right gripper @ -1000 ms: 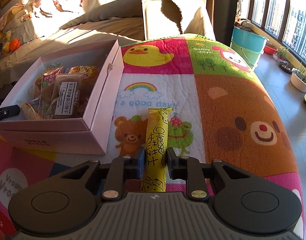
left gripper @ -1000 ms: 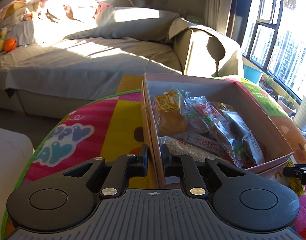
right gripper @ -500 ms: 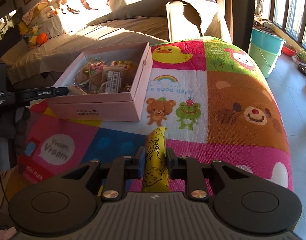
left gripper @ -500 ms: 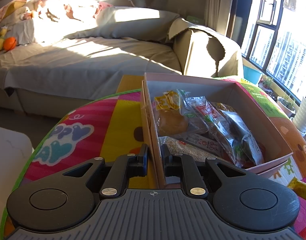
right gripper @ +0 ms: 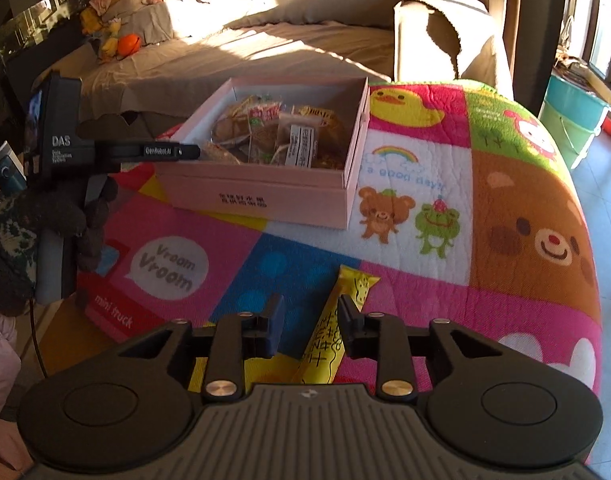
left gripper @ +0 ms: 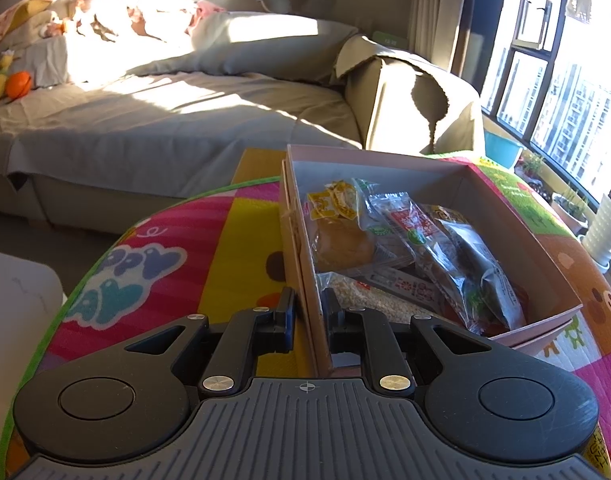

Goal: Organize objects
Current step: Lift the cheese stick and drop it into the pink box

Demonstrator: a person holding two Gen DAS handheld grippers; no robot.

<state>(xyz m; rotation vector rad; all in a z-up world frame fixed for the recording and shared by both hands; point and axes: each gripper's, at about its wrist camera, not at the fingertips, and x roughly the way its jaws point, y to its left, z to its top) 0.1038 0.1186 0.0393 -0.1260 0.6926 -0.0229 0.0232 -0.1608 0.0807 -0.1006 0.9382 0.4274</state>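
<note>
Left wrist view: the left claw point(left gripper: 308, 312) is being kept nearly closed on the near wall of the pink box point(left gripper: 517, 236), one finger outside and one inside, and the box is being steadied in the same spot as a second ago. Wrapped snacks point(left gripper: 389, 240) are lying packed inside; the box is resting on the cartoon-printed mat point(left gripper: 145, 276) covering the surface.

Right wrist view: the right claw point(right gripper: 310, 320) is being seen with its jaws just opened, and the yellow cheese stick point(right gripper: 337, 328) is lying slanted between them, touching only the right finger and no longer pinched. A second ago it was being clamped. The stick is on the mat, well short of the box point(right gripper: 265, 196), where the left claw point(right gripper: 169, 151) is gripping the wall. Judged from this, the stick is being released or regripped, and is not yet boxed.
</note>
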